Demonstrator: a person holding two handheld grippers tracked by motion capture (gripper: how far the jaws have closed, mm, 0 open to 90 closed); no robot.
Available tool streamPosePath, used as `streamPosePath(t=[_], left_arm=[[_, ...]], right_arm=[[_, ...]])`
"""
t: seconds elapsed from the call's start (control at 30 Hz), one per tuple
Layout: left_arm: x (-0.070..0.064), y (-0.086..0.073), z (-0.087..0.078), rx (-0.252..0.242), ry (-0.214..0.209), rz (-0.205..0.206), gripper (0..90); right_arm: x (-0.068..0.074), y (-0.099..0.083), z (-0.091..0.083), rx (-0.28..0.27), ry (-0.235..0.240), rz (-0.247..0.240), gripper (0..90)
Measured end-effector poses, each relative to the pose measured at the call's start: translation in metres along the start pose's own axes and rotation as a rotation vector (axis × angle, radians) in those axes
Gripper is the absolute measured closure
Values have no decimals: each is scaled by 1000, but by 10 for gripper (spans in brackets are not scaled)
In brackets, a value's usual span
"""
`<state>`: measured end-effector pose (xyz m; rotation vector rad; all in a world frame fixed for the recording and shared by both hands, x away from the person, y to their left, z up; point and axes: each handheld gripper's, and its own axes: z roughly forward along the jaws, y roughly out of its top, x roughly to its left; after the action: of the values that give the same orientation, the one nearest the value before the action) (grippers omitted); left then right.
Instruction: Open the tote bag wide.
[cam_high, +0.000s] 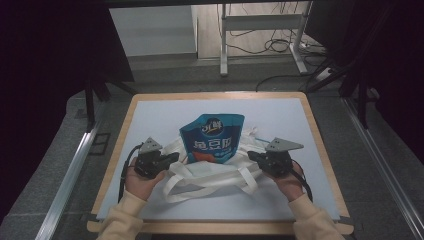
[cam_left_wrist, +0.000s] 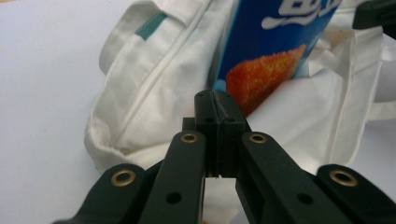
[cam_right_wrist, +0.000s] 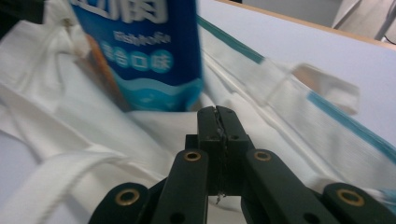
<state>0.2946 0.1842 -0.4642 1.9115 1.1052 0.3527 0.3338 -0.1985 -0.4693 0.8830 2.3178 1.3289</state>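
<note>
— Progress looks about halfway, I'd judge. The blue foil snack pouch with the orange crisp picture (cam_high: 213, 139) stands with its lower end tucked into the mouth of the white cloth tote bag with teal trim (cam_high: 210, 172), which lies flat on the pale blue table mat (cam_high: 165, 112); its upper part stands clear above the cloth.

— And the tongs?

— The left gripper (cam_high: 172, 158) is clenched, jaws pressed together on the bag's near-left edge; in the left gripper view its tips (cam_left_wrist: 215, 100) pinch a fold of white fabric just below the pouch (cam_left_wrist: 271, 42). The right gripper (cam_high: 251, 155) is likewise closed on the bag's right edge; the right gripper view shows its tips (cam_right_wrist: 218, 116) clamped on cloth just beside the pouch's bottom corner (cam_right_wrist: 144, 51).

— So both are holding the mouth open?

— That's my reading: each grips one side of the opening, and neither touches the pouch.

— What's left?

— Likely getting the pouch to slide fully inside, since most of it still shows. The long white carry handles (cam_high: 210, 187) trail loose toward the person, so they seem unused so far.
</note>
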Motion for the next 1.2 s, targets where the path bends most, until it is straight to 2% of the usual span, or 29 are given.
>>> streamPosePath(t=[0.17,0.2,0.3,0.33,0.53,0.67,0.77,0.8,1.03,1.07,1.2], left_arm=[[5,5,20,47,2,-23,897],[6,5,28,70,6,-22,896],[9,4,35,87,17,-22,896],[10,4,38,94,18,-25,896],[16,7,50,104,28,-52,898],[23,10,57,95,42,-86,899],[25,10,60,96,49,-97,899],[27,11,61,97,50,-103,899],[34,14,70,108,49,-115,899],[35,14,72,101,45,-136,900],[35,14,72,95,45,-137,899]], right_arm=[[11,2,4,9,9,-30,887],[14,2,7,22,17,-40,886],[16,0,11,43,28,-49,886],[19,-4,15,67,35,-56,887],[23,-14,21,119,54,-61,888],[27,-27,23,166,65,-71,889],[28,-32,22,179,67,-70,889],[30,-37,22,198,61,-86,890],[35,-45,21,218,65,-103,891],[37,-49,21,223,63,-111,891],[38,-49,21,221,64,-112,892]])
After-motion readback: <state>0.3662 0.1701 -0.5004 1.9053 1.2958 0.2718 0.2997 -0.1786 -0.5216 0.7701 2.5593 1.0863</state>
